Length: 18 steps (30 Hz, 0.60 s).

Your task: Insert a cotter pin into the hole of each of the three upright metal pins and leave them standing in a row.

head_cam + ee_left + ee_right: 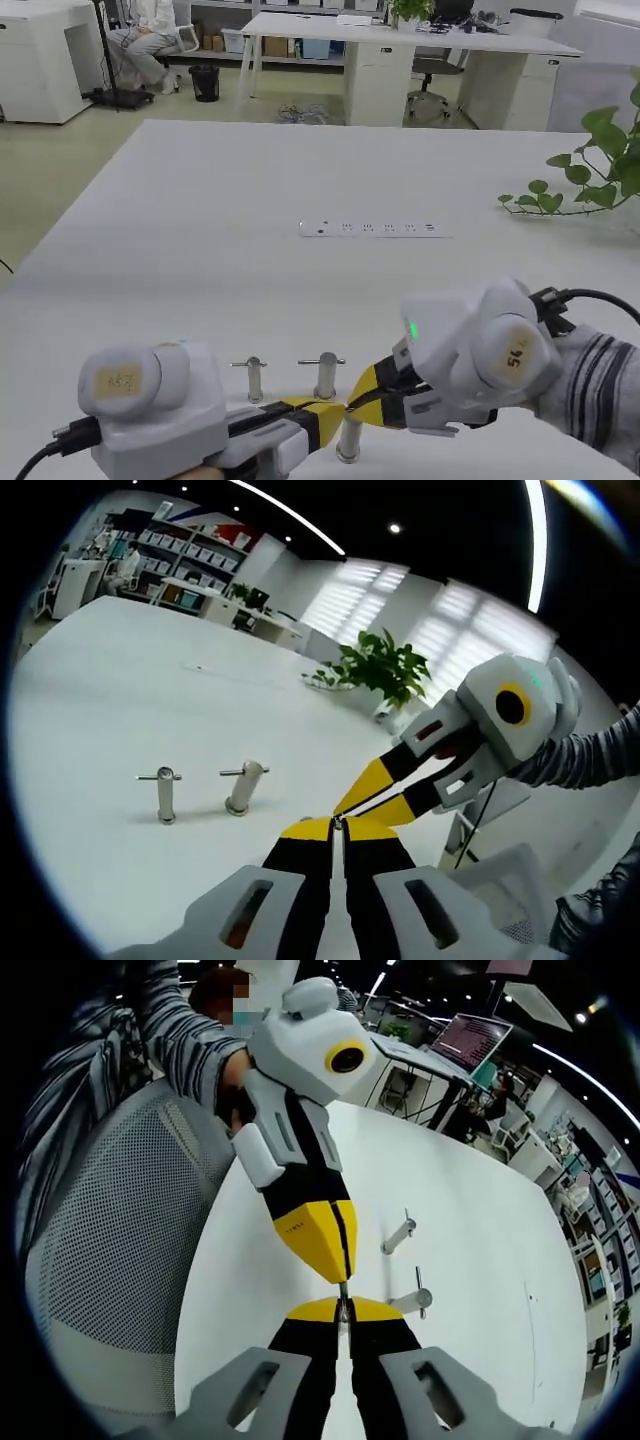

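Left hand-held gripper (335,410) and right hand-held gripper (358,399) both pinch a thin sliver, likely the cotter pin (343,1301) — third metal pin (348,443) on the table (300,180) at 6 o'clock beneath — feed level, don't tip it.

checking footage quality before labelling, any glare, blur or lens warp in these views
Head view: soft even light, faint shadows by the metal pins, little warp, no obvious blur. Left gripper view: strong fisheye bend along the table edge, windows behind the plant blown out white. Right gripper view: same bend, yet the left gripper up close looks sharp.
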{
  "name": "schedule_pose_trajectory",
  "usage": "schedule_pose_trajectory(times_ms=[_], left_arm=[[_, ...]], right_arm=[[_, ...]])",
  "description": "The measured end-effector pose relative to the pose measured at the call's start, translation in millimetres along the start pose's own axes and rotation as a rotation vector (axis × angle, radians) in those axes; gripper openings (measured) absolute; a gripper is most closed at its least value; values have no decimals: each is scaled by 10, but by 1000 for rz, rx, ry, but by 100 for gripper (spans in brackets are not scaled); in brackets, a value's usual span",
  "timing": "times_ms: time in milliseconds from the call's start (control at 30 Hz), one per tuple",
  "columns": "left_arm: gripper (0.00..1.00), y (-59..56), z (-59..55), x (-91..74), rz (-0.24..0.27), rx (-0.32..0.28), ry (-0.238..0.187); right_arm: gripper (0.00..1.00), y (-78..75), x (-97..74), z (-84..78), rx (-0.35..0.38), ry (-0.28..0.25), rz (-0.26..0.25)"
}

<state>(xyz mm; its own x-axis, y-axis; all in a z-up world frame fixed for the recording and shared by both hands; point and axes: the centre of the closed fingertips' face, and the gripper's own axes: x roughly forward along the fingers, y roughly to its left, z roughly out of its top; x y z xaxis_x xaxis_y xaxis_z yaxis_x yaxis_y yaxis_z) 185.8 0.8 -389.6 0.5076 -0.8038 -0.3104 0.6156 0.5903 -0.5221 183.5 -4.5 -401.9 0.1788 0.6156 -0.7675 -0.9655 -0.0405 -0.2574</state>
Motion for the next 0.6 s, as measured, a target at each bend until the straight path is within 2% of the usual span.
schedule_pose_trajectory(times_ms=[200,300,600], left_arm=[[0,-27,-45,-14,-29,72,22],[0,-75,-63,-35,-65,132,35],[0,-168,-122,-112,-159,250,68]], right_arm=[[0,34,19,-89,48,12,23],[2,72,24,-113,78,5,42],[1,218,20,-88,135,-28,113]])
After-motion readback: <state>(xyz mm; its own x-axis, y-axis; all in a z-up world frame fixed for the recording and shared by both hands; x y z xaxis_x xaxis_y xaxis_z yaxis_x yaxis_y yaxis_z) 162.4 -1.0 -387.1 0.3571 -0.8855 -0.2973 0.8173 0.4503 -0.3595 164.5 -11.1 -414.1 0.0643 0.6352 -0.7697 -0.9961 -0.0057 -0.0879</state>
